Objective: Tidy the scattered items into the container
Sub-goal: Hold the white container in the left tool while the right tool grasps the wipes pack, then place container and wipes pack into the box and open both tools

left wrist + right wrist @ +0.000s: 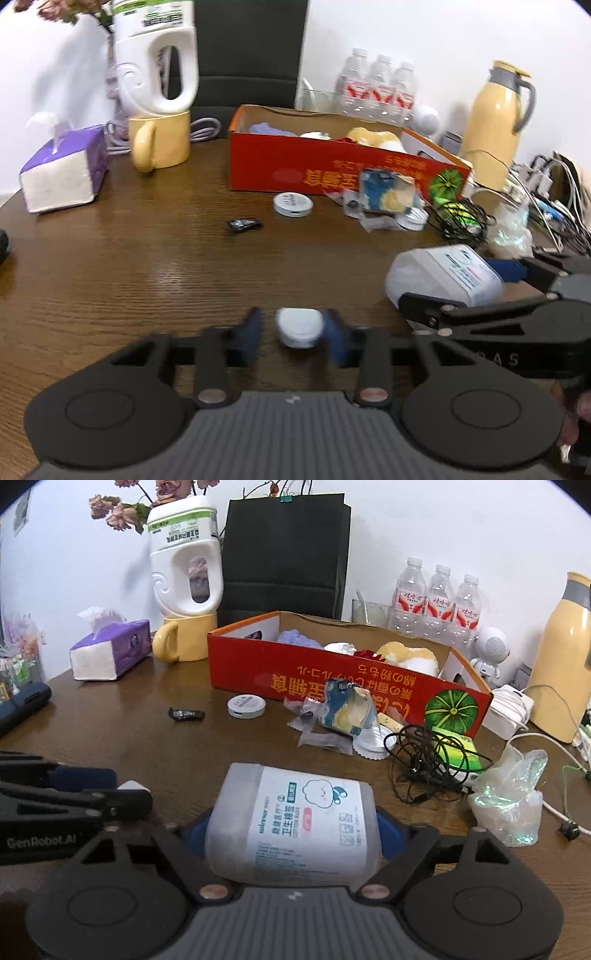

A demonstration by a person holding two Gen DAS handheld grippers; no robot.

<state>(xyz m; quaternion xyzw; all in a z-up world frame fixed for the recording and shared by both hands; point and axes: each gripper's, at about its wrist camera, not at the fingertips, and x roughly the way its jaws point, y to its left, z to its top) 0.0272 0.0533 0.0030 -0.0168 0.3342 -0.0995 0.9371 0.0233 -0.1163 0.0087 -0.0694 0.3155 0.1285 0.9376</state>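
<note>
A red cardboard box (295,166) (280,672) stands at the back of the wooden table with soft items inside. My right gripper (293,830) is shut on a clear cotton-swab tub (295,823), which also shows in the left wrist view (443,273). My left gripper (295,328) is open around a small white case (300,326) on the table; its right pad touches the case, the left pad stands apart. Loose on the table lie a round white tin (293,203) (246,705), a small black wrapper (243,223) (185,714), snack packets (386,194) (343,710) and a tangled black cable (458,219) (424,760).
At the back stand a yellow mug (159,140) bearing a white detergent bottle (155,62), a purple tissue box (62,173), water bottles (376,85) and a yellow thermos (495,122). A crumpled plastic bag (513,797) and chargers with cables (554,192) lie at the right.
</note>
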